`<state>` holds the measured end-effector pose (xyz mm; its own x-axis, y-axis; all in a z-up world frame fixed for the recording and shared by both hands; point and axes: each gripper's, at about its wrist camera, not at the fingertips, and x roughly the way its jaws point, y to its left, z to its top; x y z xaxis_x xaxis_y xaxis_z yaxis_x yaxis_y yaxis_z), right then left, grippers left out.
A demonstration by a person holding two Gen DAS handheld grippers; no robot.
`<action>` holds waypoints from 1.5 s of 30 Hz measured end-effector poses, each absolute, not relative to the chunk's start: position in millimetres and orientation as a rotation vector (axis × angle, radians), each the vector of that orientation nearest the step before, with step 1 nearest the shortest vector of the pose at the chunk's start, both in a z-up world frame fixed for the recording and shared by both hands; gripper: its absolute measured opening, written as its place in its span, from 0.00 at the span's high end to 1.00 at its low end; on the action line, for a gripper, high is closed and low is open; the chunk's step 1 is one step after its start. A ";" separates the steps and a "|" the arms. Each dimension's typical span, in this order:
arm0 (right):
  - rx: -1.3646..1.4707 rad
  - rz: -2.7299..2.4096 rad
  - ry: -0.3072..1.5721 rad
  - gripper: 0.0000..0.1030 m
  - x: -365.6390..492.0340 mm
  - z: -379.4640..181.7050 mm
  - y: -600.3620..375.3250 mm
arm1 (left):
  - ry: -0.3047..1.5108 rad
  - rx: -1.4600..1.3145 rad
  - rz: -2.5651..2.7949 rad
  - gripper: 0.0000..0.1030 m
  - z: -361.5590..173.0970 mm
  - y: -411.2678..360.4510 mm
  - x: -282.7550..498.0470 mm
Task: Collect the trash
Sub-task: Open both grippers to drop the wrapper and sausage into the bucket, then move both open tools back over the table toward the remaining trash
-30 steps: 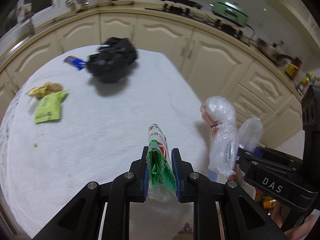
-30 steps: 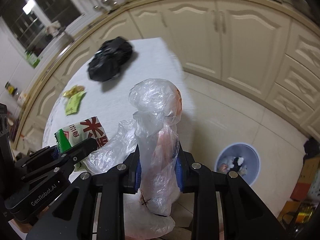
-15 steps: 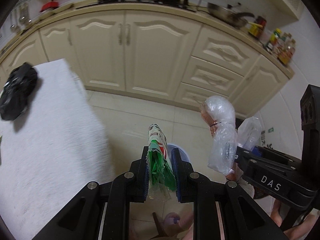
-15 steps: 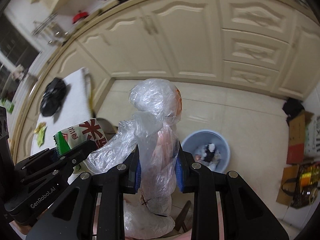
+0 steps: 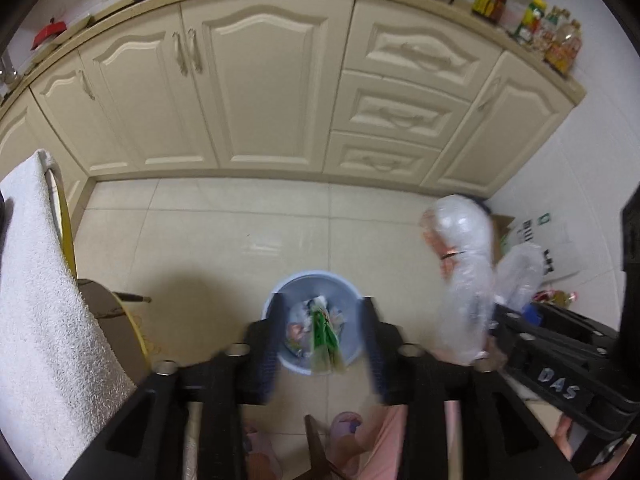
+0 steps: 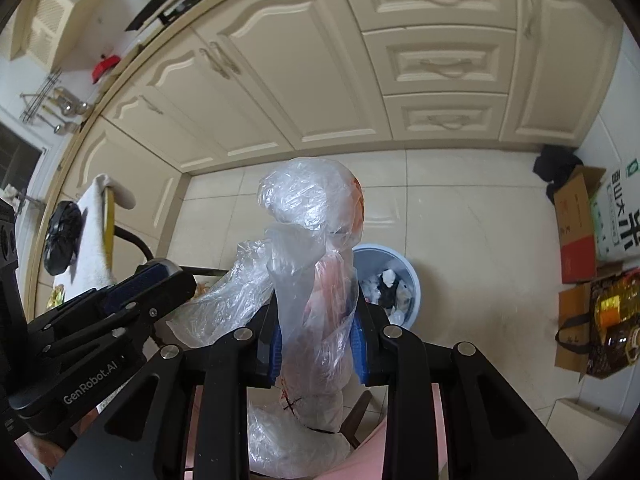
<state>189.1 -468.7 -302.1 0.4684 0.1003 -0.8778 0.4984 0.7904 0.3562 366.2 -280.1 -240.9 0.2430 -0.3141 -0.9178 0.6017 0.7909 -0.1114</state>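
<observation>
Cream cabinets [image 5: 256, 92], cardboard boxes [image 6: 576, 224], perhaps oil bottles [image 6: 616, 320].

Crinkled clear plastic bag [image 6: 316, 280], glossy tiled floor [image 5: 240, 232], rough white terry cloth [image 5: 44, 300], smooth plastic bin [image 5: 316, 280]

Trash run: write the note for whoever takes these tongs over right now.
Left tongs: jaws have just been opening, directly above the blue waste bin; the green snack wrapper sits loose between them, no pad pressing it, dropping toward the bin.
Right tongs: shut on the clear plastic bag, with the bin on the floor just beyond them.
Done: both pieces carried from the table to the bin.
Left: release the plastic bag into the bin, then go back to the towel-covered table for the black bag and the small wrappers at its near edge.
</observation>
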 end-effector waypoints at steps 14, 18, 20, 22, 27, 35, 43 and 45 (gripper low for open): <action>0.632 -0.276 1.090 0.66 213.4 -307.4 -456.5 | 1.219 0.294 -0.489 0.32 -266.7 -285.2 396.4; 0.631 -0.279 1.069 0.19 216.0 -295.8 -446.9 | 1.216 0.253 -0.479 0.31 -261.2 -274.1 392.5; 0.580 -0.296 1.067 0.19 216.2 -289.4 -439.9 | 1.210 0.241 -0.478 0.30 -257.4 -266.5 388.9; 0.564 -0.296 1.077 0.14 216.3 -285.2 -433.8 | 1.203 0.235 -0.472 0.30 -253.1 -257.1 385.0; 0.528 -0.307 1.092 0.10 213.3 -278.7 -422.1 | 1.191 0.193 -0.474 0.30 -239.5 -233.2 373.2; 0.512 -0.321 1.083 0.05 202.9 -261.9 -406.1 | 1.153 0.157 -0.469 0.25 -211.4 -190.9 347.1; 0.478 -0.293 1.046 0.02 194.3 -241.2 -382.1 | 1.094 0.132 -0.452 0.23 -182.2 -149.2 312.7; 0.472 -0.284 1.039 0.01 193.3 -237.9 -376.3 | 1.083 0.127 -0.444 0.22 -175.2 -138.6 303.0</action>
<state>193.3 -376.3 -237.9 0.4836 -0.0047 -0.8753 0.4408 0.8652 0.2389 303.0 -138.6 -175.2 0.3907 -0.2874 -0.8745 0.4097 0.9050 -0.1144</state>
